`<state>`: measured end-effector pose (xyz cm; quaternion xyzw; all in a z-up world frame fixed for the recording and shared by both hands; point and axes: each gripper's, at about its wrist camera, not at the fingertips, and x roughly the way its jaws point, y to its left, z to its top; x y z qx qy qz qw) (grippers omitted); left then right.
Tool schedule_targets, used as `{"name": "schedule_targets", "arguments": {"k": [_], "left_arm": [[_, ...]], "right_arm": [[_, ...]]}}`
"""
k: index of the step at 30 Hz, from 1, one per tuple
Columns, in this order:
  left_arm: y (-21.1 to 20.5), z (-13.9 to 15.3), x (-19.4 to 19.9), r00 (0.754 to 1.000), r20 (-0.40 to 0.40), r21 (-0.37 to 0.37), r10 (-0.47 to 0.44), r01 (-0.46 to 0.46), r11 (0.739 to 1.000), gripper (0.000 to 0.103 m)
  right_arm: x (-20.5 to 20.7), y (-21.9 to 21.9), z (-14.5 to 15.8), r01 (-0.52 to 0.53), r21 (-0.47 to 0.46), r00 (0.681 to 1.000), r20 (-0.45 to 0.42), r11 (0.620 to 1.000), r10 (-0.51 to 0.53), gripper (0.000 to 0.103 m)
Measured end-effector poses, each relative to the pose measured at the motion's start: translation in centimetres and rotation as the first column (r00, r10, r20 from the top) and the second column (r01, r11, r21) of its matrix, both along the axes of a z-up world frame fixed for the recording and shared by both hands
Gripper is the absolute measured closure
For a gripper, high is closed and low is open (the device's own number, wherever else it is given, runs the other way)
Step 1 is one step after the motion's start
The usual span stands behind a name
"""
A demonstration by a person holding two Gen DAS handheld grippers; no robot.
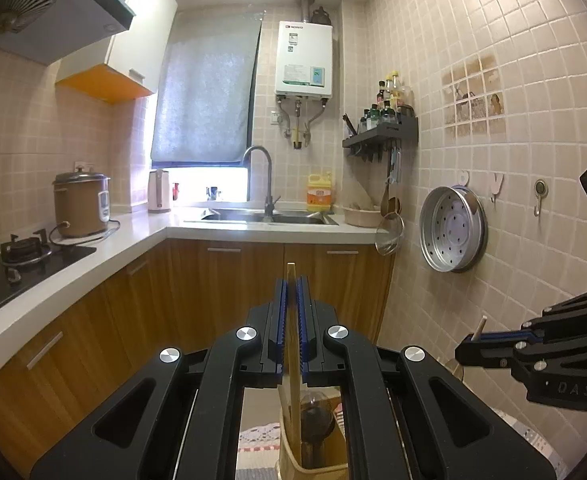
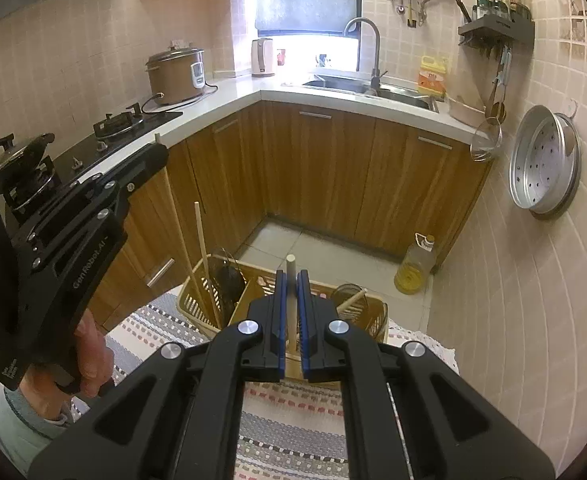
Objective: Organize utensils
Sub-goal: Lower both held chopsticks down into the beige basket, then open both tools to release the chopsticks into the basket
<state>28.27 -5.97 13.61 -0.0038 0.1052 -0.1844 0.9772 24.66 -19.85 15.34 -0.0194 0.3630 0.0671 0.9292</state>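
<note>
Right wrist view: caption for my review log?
Right gripper clamps a wooden stick above the utensil basket; left gripper holds a chopstick.

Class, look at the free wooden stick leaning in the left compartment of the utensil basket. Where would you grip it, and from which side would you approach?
Grip the wooden stick near its bare upper end, coming from above the utensil basket. It stands tilted and well above the rim, while its lower part sits among other utensils.

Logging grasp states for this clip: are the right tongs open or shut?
Shut on a chopstick: the right tongs have both blue pads pressed against a pale wooden chopstick that pokes up between them, above the basket.
</note>
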Motion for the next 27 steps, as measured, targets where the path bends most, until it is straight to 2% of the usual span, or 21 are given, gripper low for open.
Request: {"name": "schedule_targets", "arguments": {"k": [1,3,5,13,20,23,24,27], "left_arm": [[0.2,-0.1,-0.2,1.000,-0.004,-0.008,-0.005,0.005,1.000,0.098],[0.7,-0.1,-0.5,1.000,-0.023,-0.021,-0.006,0.005,1.000,0.082],[1.0,-0.1,-1.0,1.000,-0.025,-0.026,-0.005,0.005,1.000,0.077],[3.0,0.2,-3.1,0.995,-0.094,-0.071,-0.013,0.006,0.997,0.076],[3.2,0.3,-6.5,0.996,-0.090,-0.042,-0.021,0.017,0.999,0.074],[3.5,0.3,-8.1,0.995,-0.092,-0.037,-0.026,0.023,0.999,0.067],[3.5,0.3,-8.4,0.995,-0.092,-0.035,-0.027,0.023,0.999,0.064],[3.8,-0.3,-10.8,0.998,-0.063,-0.008,-0.025,0.025,1.000,0.061]], "right_arm": [[-0.2,-0.1,0.1,0.003,0.006,1.000,0.003,1.000,-0.003,0.099],[-0.3,-0.4,0.3,0.012,0.018,1.000,0.007,1.000,-0.012,0.099],[-0.5,-0.7,0.6,0.017,0.027,1.000,0.008,0.999,-0.018,0.098],[-2.3,-1.3,1.5,0.019,0.039,0.999,0.036,0.999,-0.020,0.098],[-5.1,-1.7,1.4,0.012,0.084,0.997,0.070,0.996,-0.018,0.092],[-6.6,-2.0,1.5,0.019,0.085,0.994,0.104,0.996,-0.028,0.080],[-7.0,-2.1,1.4,0.016,0.090,0.993,0.115,0.996,-0.027,0.073],[-9.3,-2.1,0.8,0.013,0.087,0.984,0.173,0.996,-0.027,0.067]]}}
